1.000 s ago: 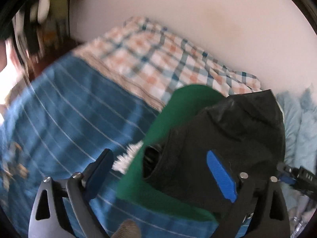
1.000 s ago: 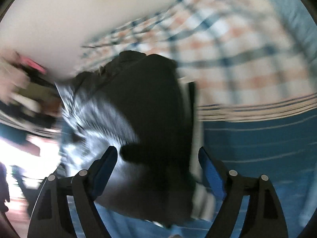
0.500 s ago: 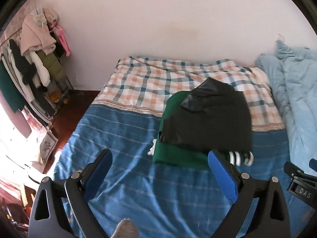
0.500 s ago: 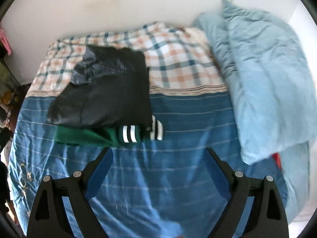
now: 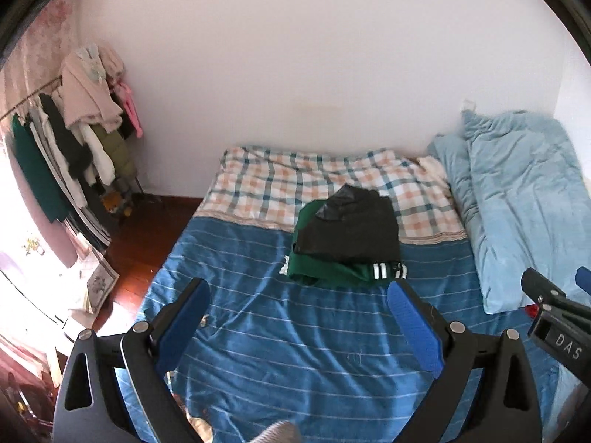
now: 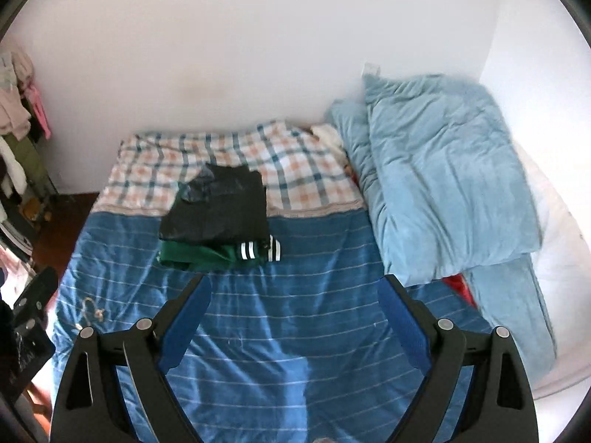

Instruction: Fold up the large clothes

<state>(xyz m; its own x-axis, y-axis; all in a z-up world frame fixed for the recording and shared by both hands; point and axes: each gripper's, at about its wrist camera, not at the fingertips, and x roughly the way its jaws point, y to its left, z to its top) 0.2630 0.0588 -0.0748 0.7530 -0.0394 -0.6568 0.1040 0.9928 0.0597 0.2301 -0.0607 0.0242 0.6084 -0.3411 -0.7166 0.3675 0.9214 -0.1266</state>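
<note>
A folded black garment [image 5: 351,232] lies on top of a folded green garment [image 5: 325,271] with white-striped black cuffs, stacked on the bed where the blue striped cover [image 5: 295,332] meets the checked sheet [image 5: 280,181]. The stack also shows in the right wrist view: black garment [image 6: 221,210], green garment [image 6: 195,253]. My left gripper [image 5: 297,289] is open and empty, held well back above the blue cover. My right gripper [image 6: 293,288] is open and empty, also well back from the stack.
A light blue duvet [image 6: 443,181] is piled along the bed's right side against the wall. A rack of hanging clothes [image 5: 74,140] stands at the left over a wooden floor [image 5: 140,243]. The right gripper's body [image 5: 554,325] shows at the left view's right edge.
Both grippers have pulled back and up from the stack, which was close one second ago and now lies far off on the bed. Both stay open and empty.
</note>
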